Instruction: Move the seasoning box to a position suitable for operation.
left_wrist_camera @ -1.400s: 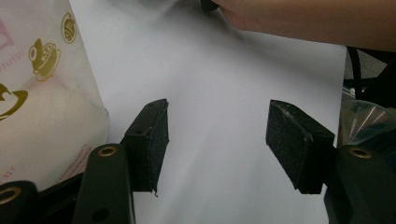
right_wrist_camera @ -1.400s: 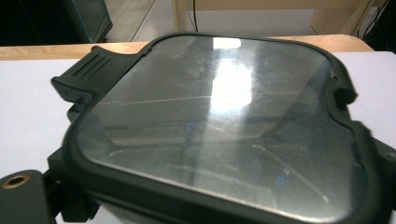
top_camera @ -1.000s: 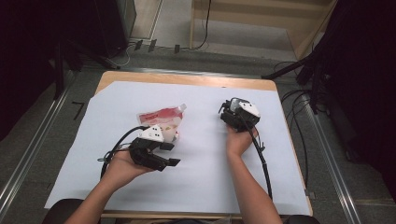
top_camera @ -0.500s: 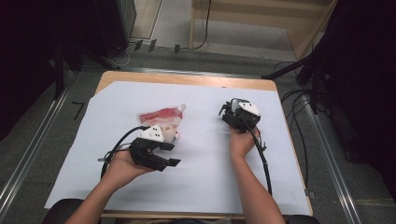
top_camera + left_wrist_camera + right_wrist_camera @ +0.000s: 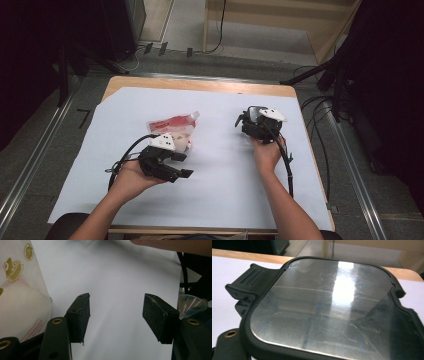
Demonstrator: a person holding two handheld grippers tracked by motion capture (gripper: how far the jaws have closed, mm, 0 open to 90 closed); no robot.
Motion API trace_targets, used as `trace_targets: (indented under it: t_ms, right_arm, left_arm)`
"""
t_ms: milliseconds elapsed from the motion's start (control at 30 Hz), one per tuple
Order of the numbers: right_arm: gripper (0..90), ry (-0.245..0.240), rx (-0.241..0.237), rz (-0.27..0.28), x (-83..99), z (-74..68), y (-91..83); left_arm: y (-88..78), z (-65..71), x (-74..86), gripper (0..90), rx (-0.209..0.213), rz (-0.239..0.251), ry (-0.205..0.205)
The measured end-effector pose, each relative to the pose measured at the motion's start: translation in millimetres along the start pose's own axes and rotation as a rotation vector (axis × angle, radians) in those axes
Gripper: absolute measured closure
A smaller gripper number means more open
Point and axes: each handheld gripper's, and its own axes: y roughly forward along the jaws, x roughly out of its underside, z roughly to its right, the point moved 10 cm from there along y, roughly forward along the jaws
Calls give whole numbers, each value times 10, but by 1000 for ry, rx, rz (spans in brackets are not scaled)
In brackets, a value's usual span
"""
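White paper sheet [image 5: 225,180], glossy lid [image 5: 322,307]

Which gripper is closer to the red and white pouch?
Left. The left gripper sits right beside the pouch, open jaws pointing away. The right gripper is across the paper, holding a clear lid.
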Motion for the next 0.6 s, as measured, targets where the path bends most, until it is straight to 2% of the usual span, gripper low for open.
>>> trace_targets:
  t_ms: [233,367,600]
  right_arm:
    - [132,-45,-124,12,-67,-184,-273]
    - [132,-48,-187,21,-75,-278,-440]
    - [133,-86,-275,19,15,-440,-703]
  left_arm:
    - [15,20,1,408,7,-8,1]
    - [10,6,0,408,6,-8,-5]
    - [27,8,-8,408,10,-9,1]
